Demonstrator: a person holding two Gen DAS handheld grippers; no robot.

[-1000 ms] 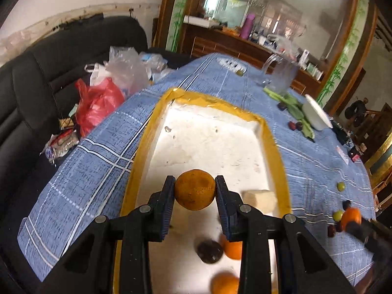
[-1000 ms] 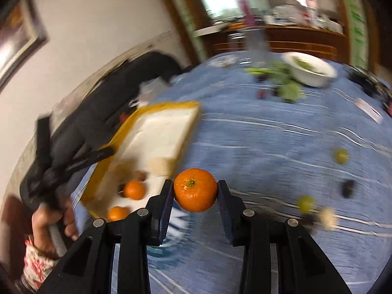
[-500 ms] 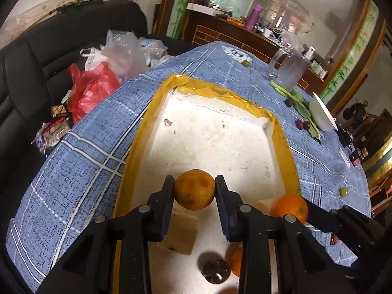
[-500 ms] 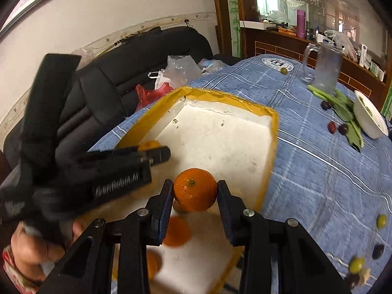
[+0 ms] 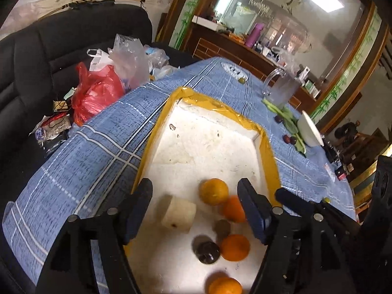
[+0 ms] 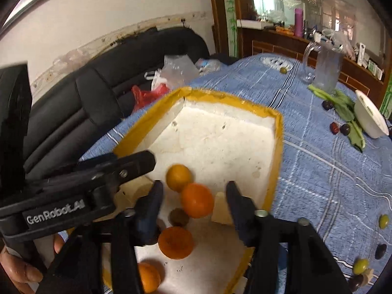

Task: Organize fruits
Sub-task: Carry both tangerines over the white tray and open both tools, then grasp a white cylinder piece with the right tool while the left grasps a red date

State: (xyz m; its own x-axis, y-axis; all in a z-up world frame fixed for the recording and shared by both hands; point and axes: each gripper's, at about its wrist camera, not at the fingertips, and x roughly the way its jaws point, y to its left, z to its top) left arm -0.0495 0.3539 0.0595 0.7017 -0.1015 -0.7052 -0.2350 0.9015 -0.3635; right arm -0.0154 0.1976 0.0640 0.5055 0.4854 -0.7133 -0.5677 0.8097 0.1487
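Left tongs (image 5: 194,197): released, spread wide over the tray, nothing between them.
Right tongs (image 6: 194,202): released too, straddling an orange (image 6: 197,203) that looks just let go, judging by its blur.
Oranges: five lie bunched at the lower end of the white tray (image 6: 278,132), gathered there as the sorting spot; a yellower one (image 5: 213,191) touches its neighbour.
Hard to read: a dark round fruit (image 5: 208,252) and a pale block (image 5: 178,213) are unidentifiable.
Far: small fruits (image 6: 383,221) remain on the table (image 6: 330,171) at lower right.

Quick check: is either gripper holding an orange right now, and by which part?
Neither. The left gripper and right gripper are both open with nothing between their fingers. The yellowish orange and the deeper orange lie loose in the foam tray.
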